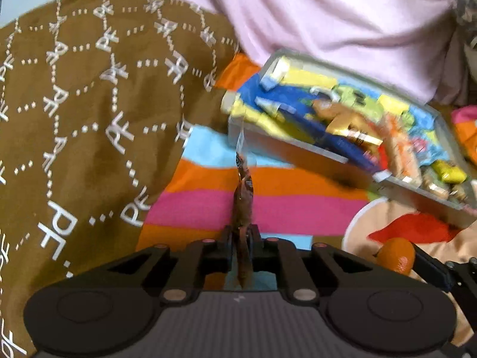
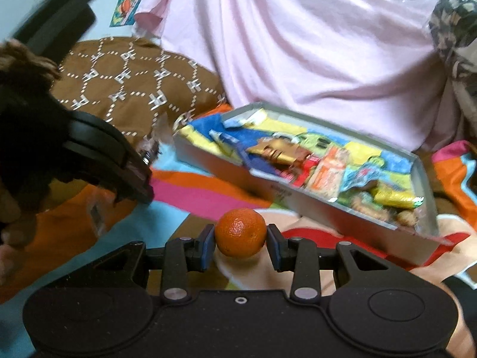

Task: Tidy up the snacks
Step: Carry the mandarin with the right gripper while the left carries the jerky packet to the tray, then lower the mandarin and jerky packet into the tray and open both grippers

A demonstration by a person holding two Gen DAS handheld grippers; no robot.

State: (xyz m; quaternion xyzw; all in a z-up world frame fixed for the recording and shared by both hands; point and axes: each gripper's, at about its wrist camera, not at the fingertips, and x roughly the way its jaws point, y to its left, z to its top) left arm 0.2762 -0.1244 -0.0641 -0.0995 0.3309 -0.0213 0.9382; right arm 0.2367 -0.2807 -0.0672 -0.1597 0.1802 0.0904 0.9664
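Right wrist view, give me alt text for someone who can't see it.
The right tongs grip a small orange between their pads, above a bright striped blanket. Beyond it lies a shallow grey box packed with colourful snack packets, and at left the other tongs pinch a thin brown wrapper.

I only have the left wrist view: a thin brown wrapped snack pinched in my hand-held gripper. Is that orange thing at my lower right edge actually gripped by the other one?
Observer: Yes. The right hand-held gripper is shut on the round orange mandarin, one blue pad on each side.
Operator: Is the snack box full on its near end?
Observer: The shallow grey cardboard box has biscuits and a yellow packet crowded in its near right corner.
Operator: How does my left hand-held gripper look from there?
Observer: The left hand-held gripper sits left of the box, with the brown wrapped snack sticking out beyond its tips.
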